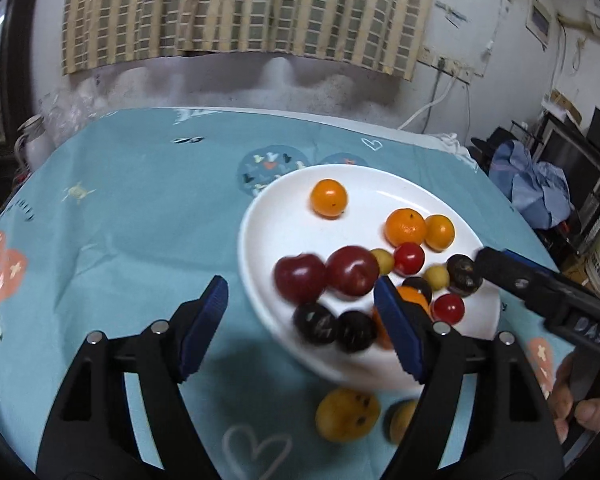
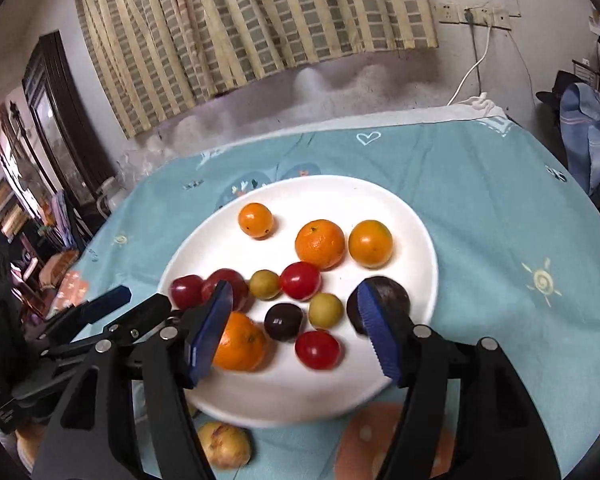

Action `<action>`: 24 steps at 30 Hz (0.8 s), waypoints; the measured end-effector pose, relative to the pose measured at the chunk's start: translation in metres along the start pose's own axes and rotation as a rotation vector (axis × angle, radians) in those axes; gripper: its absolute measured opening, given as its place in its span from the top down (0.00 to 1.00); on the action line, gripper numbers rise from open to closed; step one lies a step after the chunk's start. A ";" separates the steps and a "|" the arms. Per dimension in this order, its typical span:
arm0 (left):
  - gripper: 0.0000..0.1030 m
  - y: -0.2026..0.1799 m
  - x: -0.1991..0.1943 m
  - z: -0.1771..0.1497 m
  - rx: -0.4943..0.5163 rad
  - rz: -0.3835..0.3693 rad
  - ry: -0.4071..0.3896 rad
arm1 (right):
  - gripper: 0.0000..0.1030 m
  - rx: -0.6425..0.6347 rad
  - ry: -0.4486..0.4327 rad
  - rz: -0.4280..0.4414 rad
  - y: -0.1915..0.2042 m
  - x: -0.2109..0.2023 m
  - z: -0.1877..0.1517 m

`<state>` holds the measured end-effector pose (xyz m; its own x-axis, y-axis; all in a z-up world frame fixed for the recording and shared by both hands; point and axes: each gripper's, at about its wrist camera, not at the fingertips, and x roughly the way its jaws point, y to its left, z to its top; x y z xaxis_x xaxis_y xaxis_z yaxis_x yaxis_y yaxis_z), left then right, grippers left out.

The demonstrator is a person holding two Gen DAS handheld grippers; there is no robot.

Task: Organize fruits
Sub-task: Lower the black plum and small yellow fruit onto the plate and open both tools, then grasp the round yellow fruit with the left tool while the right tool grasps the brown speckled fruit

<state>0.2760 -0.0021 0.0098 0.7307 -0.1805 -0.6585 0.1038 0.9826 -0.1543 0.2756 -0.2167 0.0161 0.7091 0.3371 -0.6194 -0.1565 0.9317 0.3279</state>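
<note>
A white plate (image 1: 268, 216) (image 2: 384, 204) on the blue cloth holds several fruits: oranges (image 2: 320, 244), red plums (image 1: 350, 270), dark plums (image 1: 316, 322), small red tomatoes (image 2: 300, 280) and yellow-green fruits (image 2: 326, 310). My left gripper (image 1: 300, 290) hangs open over the plate's near left rim, with the dark and red plums beyond its blue pads and untouched. My right gripper (image 2: 294, 294) is open above the plate's near side. A dark plum (image 2: 392, 300) lies just outside its right finger (image 2: 376, 332). A spotted yellow fruit (image 1: 346, 414) (image 2: 224, 444) lies on the cloth in front of the plate.
A second yellow fruit (image 1: 402, 420) lies on the cloth, half hidden by my left gripper's finger. The tablecloth (image 1: 140, 208) stretches bare to the left. A checked curtain (image 2: 260, 20) hangs behind, and clutter and a blue garment (image 1: 540, 188) stand at the right. A hand (image 1: 576, 400) holds the right gripper.
</note>
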 end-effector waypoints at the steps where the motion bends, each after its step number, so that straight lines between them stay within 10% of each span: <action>1: 0.24 0.004 -0.010 -0.005 -0.012 0.004 -0.009 | 0.36 0.003 0.000 0.010 0.001 -0.009 -0.005; 11: 0.07 -0.011 -0.048 -0.064 0.076 0.082 -0.025 | 0.30 0.009 -0.012 0.041 0.017 -0.060 -0.078; 24: 0.02 -0.018 -0.006 -0.065 0.121 0.106 0.070 | 0.29 -0.023 0.015 0.008 0.014 -0.045 -0.078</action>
<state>0.2264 -0.0215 -0.0313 0.6937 -0.0744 -0.7164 0.1124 0.9937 0.0056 0.1882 -0.2082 -0.0073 0.6969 0.3468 -0.6277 -0.1781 0.9316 0.3170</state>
